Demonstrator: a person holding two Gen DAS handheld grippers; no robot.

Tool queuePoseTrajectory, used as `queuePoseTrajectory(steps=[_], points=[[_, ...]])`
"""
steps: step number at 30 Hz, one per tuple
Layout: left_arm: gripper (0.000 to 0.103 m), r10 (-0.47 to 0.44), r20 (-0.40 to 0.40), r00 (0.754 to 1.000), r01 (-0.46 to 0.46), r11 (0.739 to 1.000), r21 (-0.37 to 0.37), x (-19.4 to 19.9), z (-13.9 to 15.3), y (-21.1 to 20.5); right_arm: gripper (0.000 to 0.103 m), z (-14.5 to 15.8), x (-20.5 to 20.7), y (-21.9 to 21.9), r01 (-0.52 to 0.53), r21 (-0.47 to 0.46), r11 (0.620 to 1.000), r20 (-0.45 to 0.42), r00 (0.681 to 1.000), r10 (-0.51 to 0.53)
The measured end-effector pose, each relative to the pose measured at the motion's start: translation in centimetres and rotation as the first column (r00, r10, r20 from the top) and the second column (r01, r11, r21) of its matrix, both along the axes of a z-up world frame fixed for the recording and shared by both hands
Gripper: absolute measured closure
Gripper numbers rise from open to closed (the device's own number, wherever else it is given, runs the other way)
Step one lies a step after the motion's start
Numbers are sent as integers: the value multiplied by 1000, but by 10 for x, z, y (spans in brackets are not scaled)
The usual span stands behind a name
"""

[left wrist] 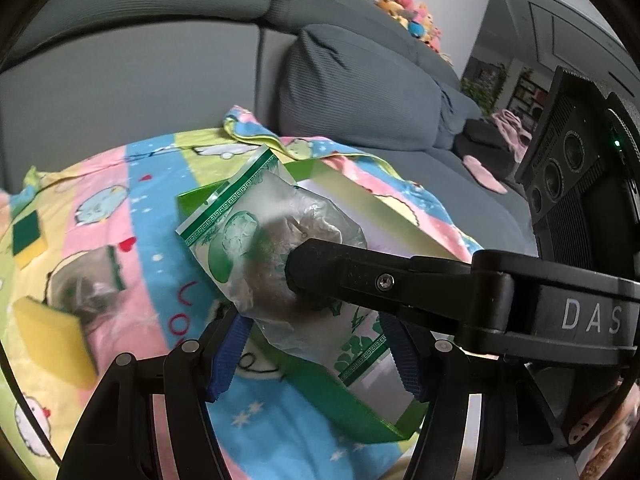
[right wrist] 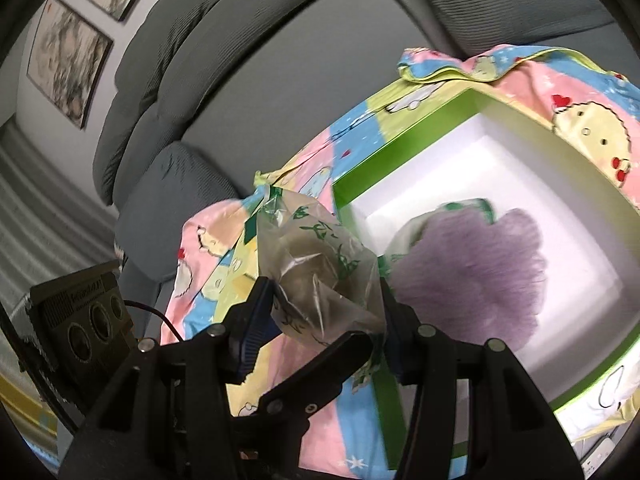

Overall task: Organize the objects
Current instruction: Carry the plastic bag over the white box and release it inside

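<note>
Between the blue-padded fingers of the left gripper (left wrist: 316,344) hangs a clear zip bag (left wrist: 276,256) with green print and a green patterned seal strip; its lower end sits between the pads, though whether they press on it I cannot tell. From the right of those fingers the right gripper (right wrist: 326,300) reaches in, and in its own view its pads are clamped on the crumpled plastic, around a brownish lump inside. So both tools appear to carry one bag together.

Just beyond and under the left fingers lies the green box (left wrist: 200,200), open, on a cartoon blanket (left wrist: 152,200). Left of the fingers rest two yellow-and-green sponges (left wrist: 28,236) and another bag (left wrist: 88,280). Ahead and right of the right fingers, the box's white inside already holds a bag and a purple fuzzy thing (right wrist: 472,272).

The step looks like carrying the bag to the box; next it must go over the rim and both grips let go.

Readable writing: "DAS" on the right tool's arm; red blanket letters are partly hidden.
</note>
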State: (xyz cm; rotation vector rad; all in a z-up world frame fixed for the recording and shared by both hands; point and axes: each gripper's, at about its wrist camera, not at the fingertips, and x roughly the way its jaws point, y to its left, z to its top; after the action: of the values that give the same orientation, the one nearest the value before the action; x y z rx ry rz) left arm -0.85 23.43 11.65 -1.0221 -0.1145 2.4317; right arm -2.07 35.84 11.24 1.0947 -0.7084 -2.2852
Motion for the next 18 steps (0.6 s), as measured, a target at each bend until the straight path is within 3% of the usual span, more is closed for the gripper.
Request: queuePoseTrajectory(steps=[18], points=[[37, -89, 62, 994, 88, 996, 5, -21, -16, 50, 52, -15, -6, 53, 152, 14, 988, 53, 987, -152]])
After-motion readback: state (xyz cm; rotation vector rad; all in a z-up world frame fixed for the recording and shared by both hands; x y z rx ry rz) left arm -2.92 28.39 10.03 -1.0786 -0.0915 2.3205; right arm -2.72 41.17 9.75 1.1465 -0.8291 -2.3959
